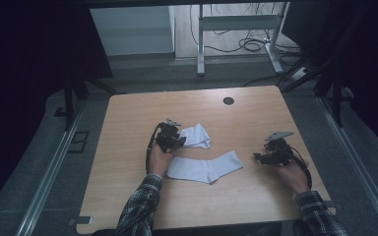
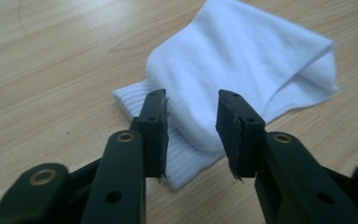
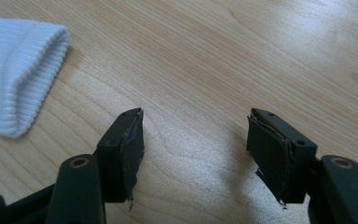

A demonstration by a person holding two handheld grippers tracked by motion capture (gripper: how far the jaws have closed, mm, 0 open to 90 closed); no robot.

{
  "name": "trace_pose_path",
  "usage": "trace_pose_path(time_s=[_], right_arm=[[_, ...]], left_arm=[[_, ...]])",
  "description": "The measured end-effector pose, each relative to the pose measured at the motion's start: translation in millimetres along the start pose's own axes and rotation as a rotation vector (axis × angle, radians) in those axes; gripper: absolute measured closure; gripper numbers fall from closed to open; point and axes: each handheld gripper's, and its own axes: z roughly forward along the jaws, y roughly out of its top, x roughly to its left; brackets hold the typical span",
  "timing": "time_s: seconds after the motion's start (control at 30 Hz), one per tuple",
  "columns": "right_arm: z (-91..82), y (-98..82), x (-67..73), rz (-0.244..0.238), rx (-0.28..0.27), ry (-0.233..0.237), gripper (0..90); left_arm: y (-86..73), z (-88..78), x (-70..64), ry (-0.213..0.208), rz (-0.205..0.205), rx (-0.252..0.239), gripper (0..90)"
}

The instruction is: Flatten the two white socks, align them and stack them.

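A: Now, where is the folded sock (image 2: 242, 70) found?

B: It is seen on the wooden table (image 1: 128, 123), directly ahead of the left gripper (image 2: 192, 126). In the left gripper view its ribbed cuff end lies just under and between the jaws, while the bunched body runs away from them toward the far right.

A: Is it gripped?

B: No pinch is visible. The jaws are parted, with the cuff edge lying in the gap and the pads not pressed on the cloth.

A: And the second sock?

B: A flat sock (image 1: 204, 168) is laid out nearer the person, just beside the folded one. Its long axis runs across the table, rising slightly toward the right, and its ribbed cuff (image 3: 18, 74) points at the right gripper (image 3: 196, 149).

A: How is that gripper placed?

B: It is held open over bare wood, with nothing between its jaws. The cuff lies off to the upper left in the right gripper view, apart from the pads.

A: Which hand is nearer to which sock?

B: The left is judged nearer the folded sock, so a short push forward along the cuff would be called for before closing. The right would have to be carried sideways to reach the flat sock's cuff.
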Motion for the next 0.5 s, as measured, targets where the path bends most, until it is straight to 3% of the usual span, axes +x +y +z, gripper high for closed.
trace_pose_path(time_s=[0.2, 0.33, 0.5], right_arm=[[1.5, -1.8, -2.6, 0.028, -0.009, 0.024, 33.3], [2.2, -1.9, -2.0, 0.027, -0.014, 0.026, 31.6], [2.9, -2.1, -1.7, 0.023, -0.019, 0.026, 30.9]], left_arm=[[-1.4, 10.6, -1.5, 0.008, 0.005, 0.030, 70.1], [0.2, 9.0, -2.0, -0.013, -0.008, 0.018, 83.8], [11.6, 0.9, -4.8, -0.028, -0.008, -0.017, 85.4]])
